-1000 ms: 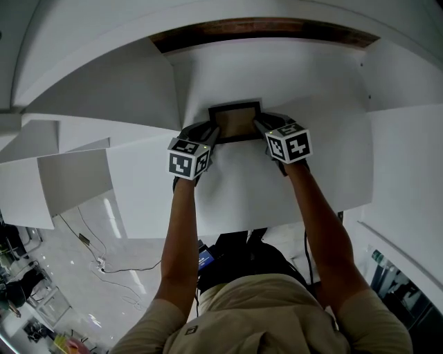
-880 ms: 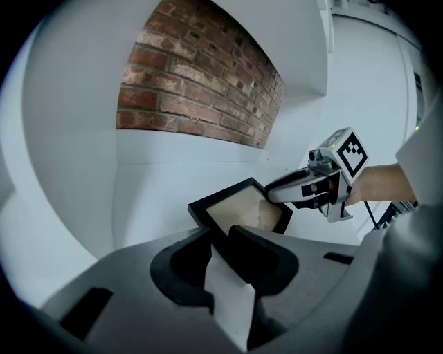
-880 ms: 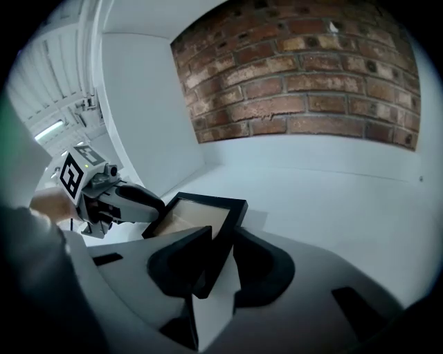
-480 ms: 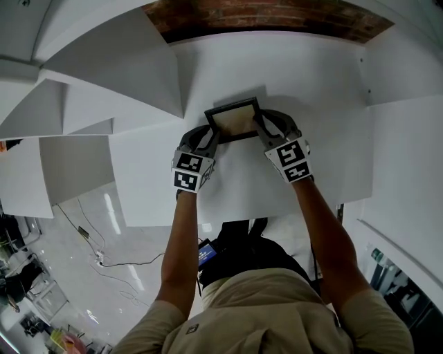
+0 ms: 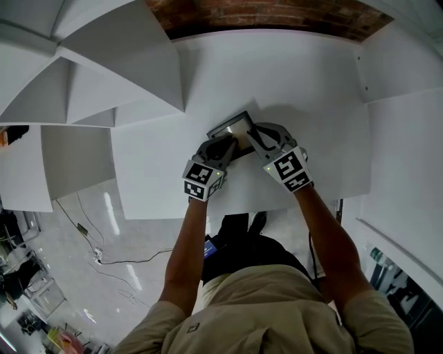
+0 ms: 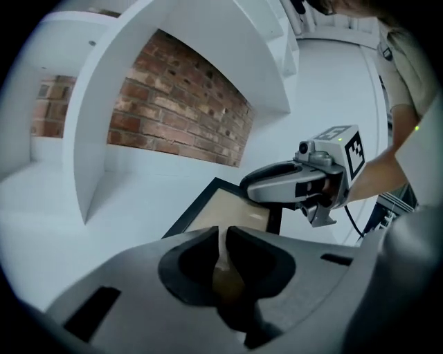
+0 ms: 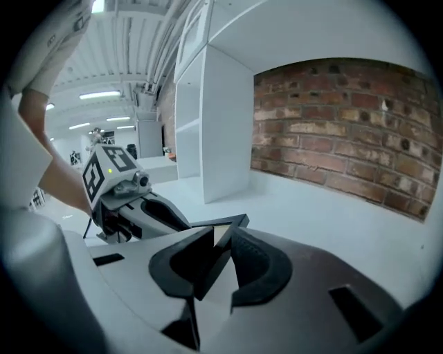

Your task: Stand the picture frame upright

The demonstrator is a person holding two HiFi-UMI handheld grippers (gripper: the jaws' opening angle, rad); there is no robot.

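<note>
Filling most of the head view, the white shelf [image 5: 228, 69] runs back to a brick wall [image 5: 263, 17]. The frame [image 5: 230, 126] is near the middle of this shelf, well in front of the wall; whether its lower edge rests on the shelf or hangs just over it I cannot tell. The left gripper [image 5: 223, 146] takes the frame at its left short side and the right gripper [image 5: 255, 138] at its right short side. Both pairs of fingers have just been closing: the left fingers [image 6: 257, 259] pinch a pale part of the frame, and the right fingers [image 7: 259, 266] pinch one dark corner. The danger I see is a slip. Each grip is only on a thin edge, so the frame may swing between the fingers or drop flat again, and on the smooth shelf its bottom edge may slide away when it is let go. No view shows a back stand, so if none is open the frame would fall over. The long axis goes across, from one gripper to the other, a little slanted in the head view with the right end further back. The face looks up and toward the person, tilted, neither flat nor upright.
</note>
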